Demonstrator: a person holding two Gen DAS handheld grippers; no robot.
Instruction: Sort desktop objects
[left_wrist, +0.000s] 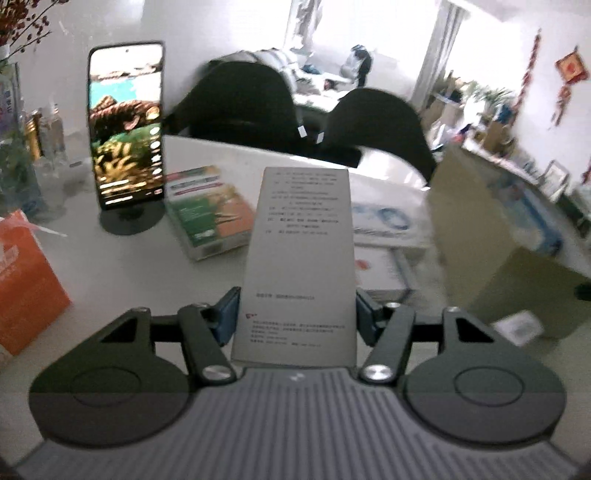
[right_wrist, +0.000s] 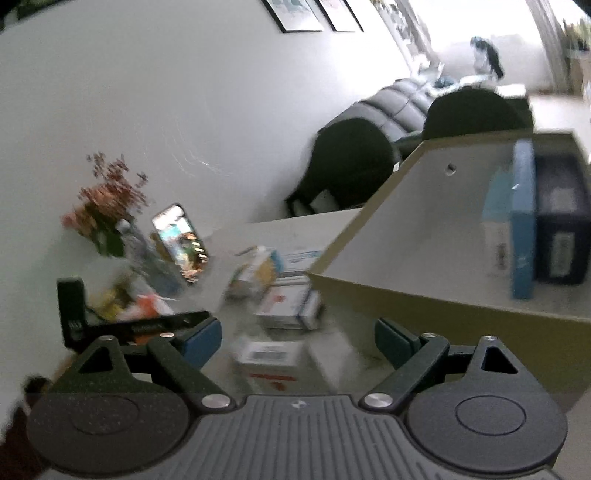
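The left gripper (left_wrist: 295, 314) is clamped on a tall white box (left_wrist: 299, 258) with printed text, its blue pads pressing both long sides, the box raised above the desk (left_wrist: 129, 266); behind it a green-and-orange box (left_wrist: 210, 210) lies flat near the desk's far edge, just beside a phone on a round stand (left_wrist: 127, 129); an orange carton (left_wrist: 26, 280) sits at the left edge; an open cardboard box (right_wrist: 424, 236) occupies the right side; the right gripper (right_wrist: 299, 339) stands with jaws wide apart, holding nothing, above small white boxes (right_wrist: 284, 306) on the desk beside the cardboard box.
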